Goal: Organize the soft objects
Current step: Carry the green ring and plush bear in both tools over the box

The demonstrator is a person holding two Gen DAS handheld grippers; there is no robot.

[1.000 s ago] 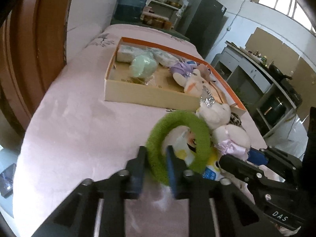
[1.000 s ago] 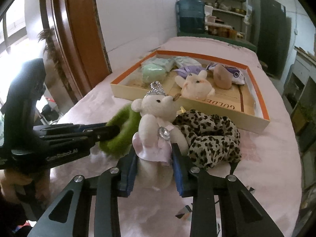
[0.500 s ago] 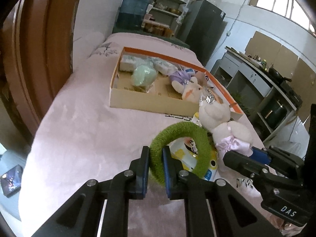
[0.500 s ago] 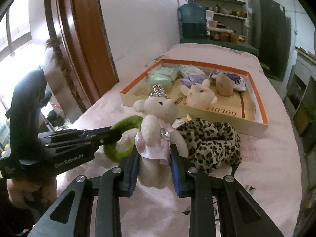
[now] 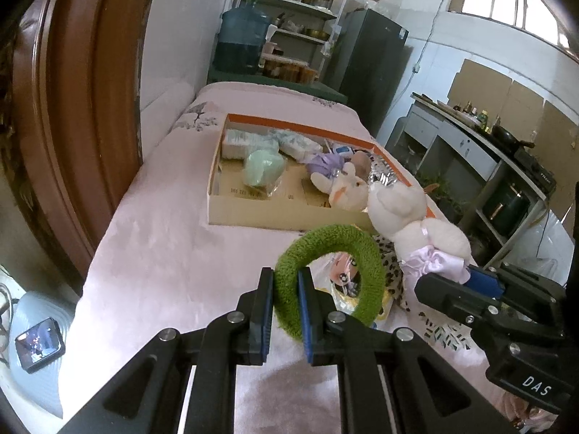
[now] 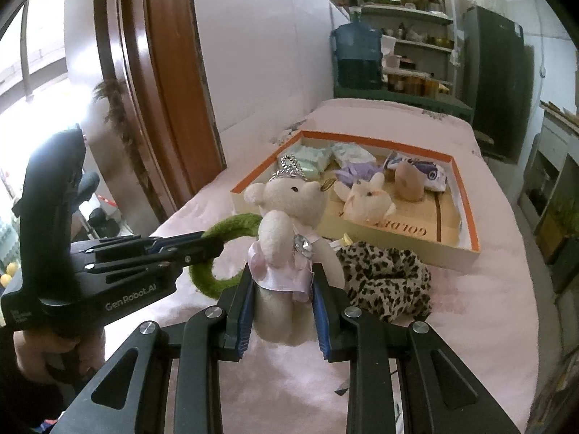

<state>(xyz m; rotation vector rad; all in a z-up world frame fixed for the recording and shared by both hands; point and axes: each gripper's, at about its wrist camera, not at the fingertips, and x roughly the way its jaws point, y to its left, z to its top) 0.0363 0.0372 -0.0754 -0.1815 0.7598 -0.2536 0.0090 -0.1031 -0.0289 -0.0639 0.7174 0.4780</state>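
My left gripper is shut on a fuzzy green ring, held above the pink cloth. My right gripper is shut on a white teddy bear in a pink dress with a silver crown, also lifted off the cloth. In the right wrist view the left gripper comes in from the left with the green ring beside the bear. Beyond them lies an orange-rimmed cardboard box with several soft toys and packets inside, among them a white rabbit.
A leopard-print scrunchie lies on the pink cloth just in front of the box, with a printed plastic packet beside it. A wooden door frame stands at left. A phone lies on a stool below the table's left edge.
Both grippers have risen, lifting the green ring and the teddy bear off the cloth. The leopard scrunchie stays where it was.
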